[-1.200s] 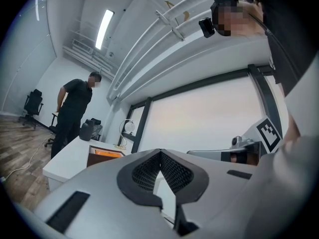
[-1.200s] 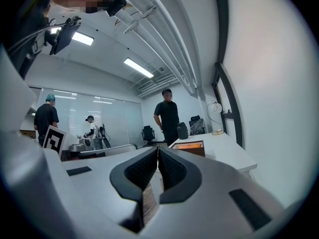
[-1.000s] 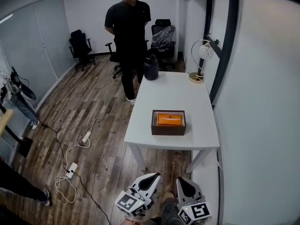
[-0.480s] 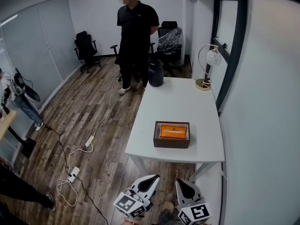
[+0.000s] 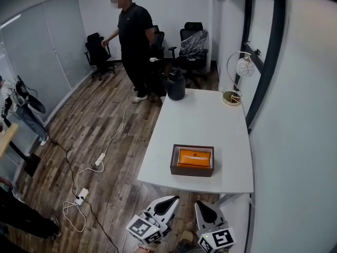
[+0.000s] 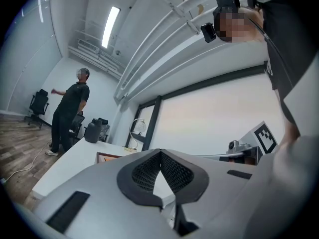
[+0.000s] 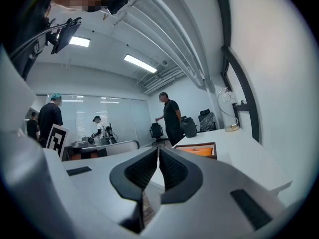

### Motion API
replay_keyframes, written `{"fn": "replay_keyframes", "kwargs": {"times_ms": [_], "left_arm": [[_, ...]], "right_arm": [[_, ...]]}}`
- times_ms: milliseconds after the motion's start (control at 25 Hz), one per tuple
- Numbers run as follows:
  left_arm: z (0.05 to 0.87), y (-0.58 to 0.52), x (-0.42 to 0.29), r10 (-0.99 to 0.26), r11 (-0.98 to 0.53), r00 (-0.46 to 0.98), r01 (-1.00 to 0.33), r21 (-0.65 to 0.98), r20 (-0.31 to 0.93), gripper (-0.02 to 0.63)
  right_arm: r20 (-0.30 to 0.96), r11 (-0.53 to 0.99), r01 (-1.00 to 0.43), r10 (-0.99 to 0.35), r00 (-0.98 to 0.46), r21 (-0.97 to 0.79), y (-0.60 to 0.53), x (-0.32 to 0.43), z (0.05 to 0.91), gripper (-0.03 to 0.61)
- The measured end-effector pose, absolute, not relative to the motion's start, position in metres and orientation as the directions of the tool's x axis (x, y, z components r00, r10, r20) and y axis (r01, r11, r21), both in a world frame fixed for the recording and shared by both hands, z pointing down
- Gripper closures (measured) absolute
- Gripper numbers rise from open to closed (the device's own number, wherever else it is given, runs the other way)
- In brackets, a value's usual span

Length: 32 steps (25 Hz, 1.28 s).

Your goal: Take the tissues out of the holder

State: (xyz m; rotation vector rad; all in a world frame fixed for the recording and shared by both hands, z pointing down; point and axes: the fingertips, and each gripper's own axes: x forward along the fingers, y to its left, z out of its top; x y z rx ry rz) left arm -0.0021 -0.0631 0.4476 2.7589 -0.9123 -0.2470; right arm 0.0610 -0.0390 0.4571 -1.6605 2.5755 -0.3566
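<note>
A dark brown tissue holder (image 5: pixel 192 161) sits near the front edge of the white table (image 5: pixel 202 119), with an orange tissue pack (image 5: pixel 195 157) lying inside it. Both grippers hang below the table's near edge, short of the holder. My left gripper (image 5: pixel 171 200) is shut with nothing between its jaws. My right gripper (image 5: pixel 200 204) is shut and empty too. The holder (image 6: pixel 110 157) shows small and far off in the left gripper view. In the right gripper view the holder (image 7: pixel 202 151) lies ahead with its orange pack (image 7: pixel 201 152) visible.
A black jug (image 5: pixel 176 84) and a gold arc lamp (image 5: pixel 235 83) stand at the table's far end. A person in black (image 5: pixel 132 36) walks beyond it by office chairs (image 5: pixel 192 44). Cables and a power strip (image 5: pixel 81 195) lie on the wood floor at left. A wall runs along the right.
The table and holder have drawn closer to both grippers in the head view. The person in black has turned and stepped leftward away from the table.
</note>
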Motion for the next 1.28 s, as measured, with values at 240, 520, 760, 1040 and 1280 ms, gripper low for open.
{"fn": "replay_keyframes", "kwargs": {"times_ms": [240, 520, 760, 1040, 1280], "left_arm": [[0.447, -0.089, 0.003, -0.627, -0.765, 0.772, -0.588, 0.263, -0.101, 0.607], [0.443, -0.1, 0.007, -0.632, -0.763, 0.767, -0.593, 0.259, -0.106, 0.607], [0.445, -0.11, 0.003, -0.64, -0.757, 0.761, -0.602, 0.255, -0.104, 0.607], [0.448, -0.138, 0.008, -0.637, -0.76, 0.764, -0.598, 0.255, -0.104, 0.607], [0.448, -0.172, 0.004, -0.646, -0.753, 0.755, -0.607, 0.255, -0.112, 0.607]], "right_arm": [[0.079, 0.429, -0.875, -0.887, -0.455, -0.224, -0.066, 0.065, 0.463, 0.572], [0.087, 0.463, -0.861, -0.868, -0.488, -0.213, -0.078, 0.063, 0.462, 0.572], [0.104, 0.46, -0.858, -0.865, -0.491, -0.229, -0.088, 0.064, 0.464, 0.572], [0.116, 0.47, -0.853, -0.856, -0.503, -0.226, -0.111, 0.067, 0.467, 0.572], [0.136, 0.493, -0.852, -0.845, -0.517, -0.18, -0.14, 0.067, 0.468, 0.571]]}}
